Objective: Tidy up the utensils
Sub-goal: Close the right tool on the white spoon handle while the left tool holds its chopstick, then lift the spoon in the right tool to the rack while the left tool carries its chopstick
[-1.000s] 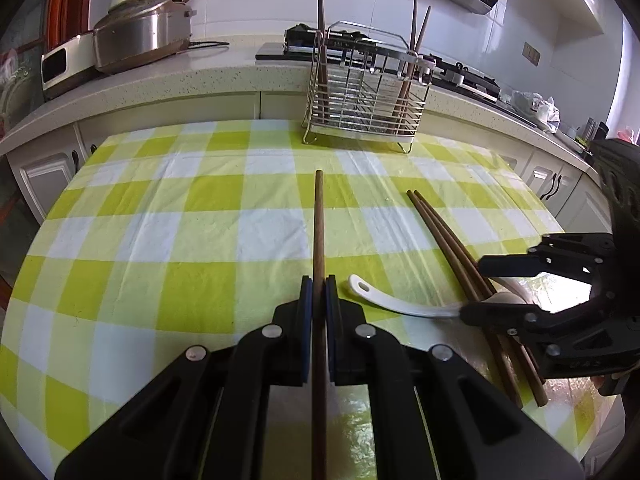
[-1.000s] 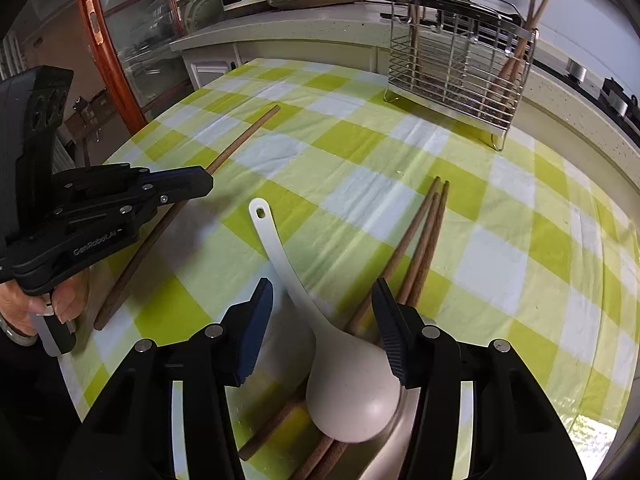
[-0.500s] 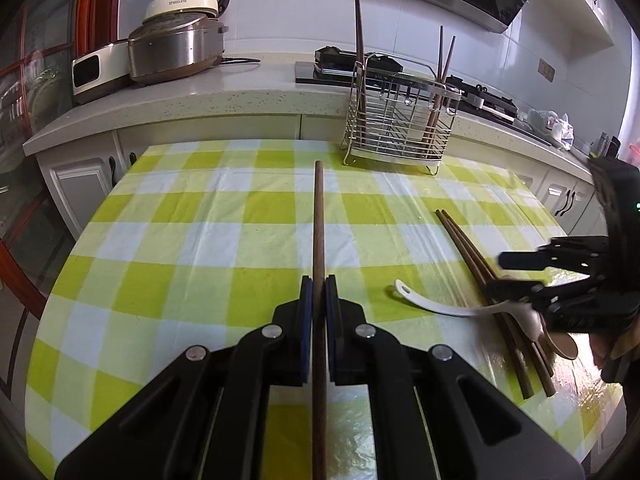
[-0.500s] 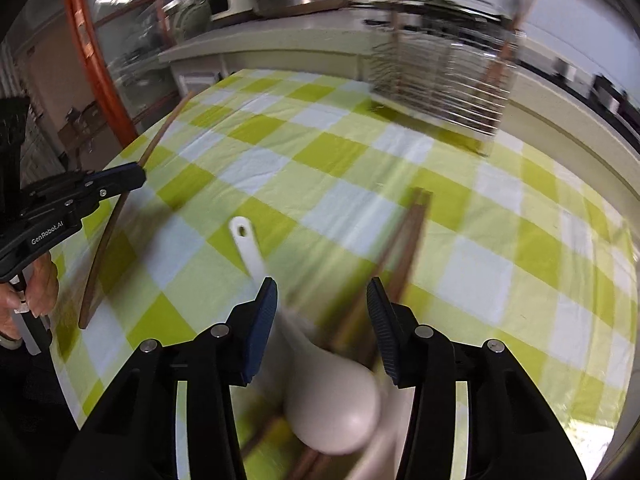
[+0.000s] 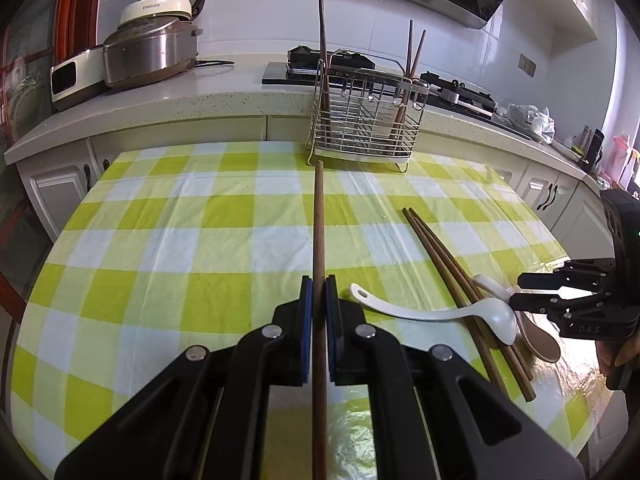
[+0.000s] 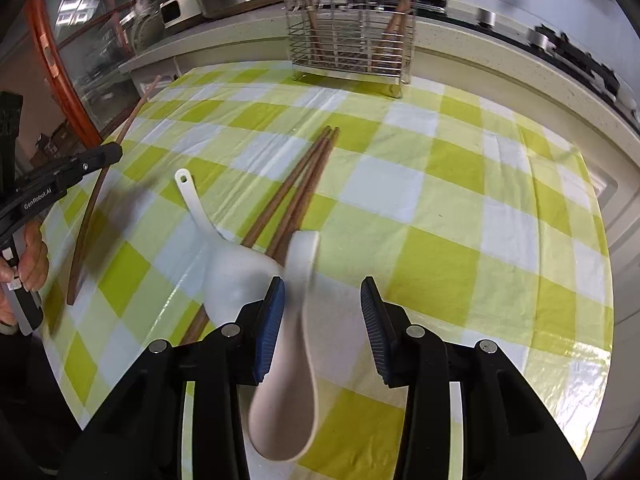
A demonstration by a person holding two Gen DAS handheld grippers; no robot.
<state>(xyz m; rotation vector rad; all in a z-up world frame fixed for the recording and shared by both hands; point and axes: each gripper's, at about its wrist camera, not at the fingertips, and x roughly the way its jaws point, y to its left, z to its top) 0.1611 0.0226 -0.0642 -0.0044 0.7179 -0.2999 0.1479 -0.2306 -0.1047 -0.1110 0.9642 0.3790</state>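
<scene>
Landmark: the wire utensil rack (image 5: 362, 120) stood at the far edge of the checked tablecloth (image 5: 160, 240), against the counter front; a single wooden chopstick and a pair of them stood upright in it.

Left gripper (image 5: 319, 296): clamped tight on a long wooden chopstick (image 5: 319, 220), whose far tip pointed at the rack's near left foot and ended just short of it.

Right gripper (image 6: 322, 300): jaws closing, pads not yet pressing; a beige spoon (image 6: 294, 340) lay between them, close against the left pad, with a gap to the right pad.

White ladle (image 6: 224, 256): lay on the cloth well nearer than the rack, its bowl just beside the beige spoon and resting across the loose chopsticks.

Loose chopsticks (image 6: 296, 192): a pair lay side by side on the cloth, tips aimed toward the rack, near ends under the ladle.

Open room: the cloth between the rack and the lying utensils was bare, as was the wide stretch to the right of the pair in the right wrist view.

Edges: the near right edge of the table showed glossy film; cabinet fronts stood close behind the rack.

Hand: a person's hand (image 6: 28, 256) held the left gripper at the table's left edge.
</scene>
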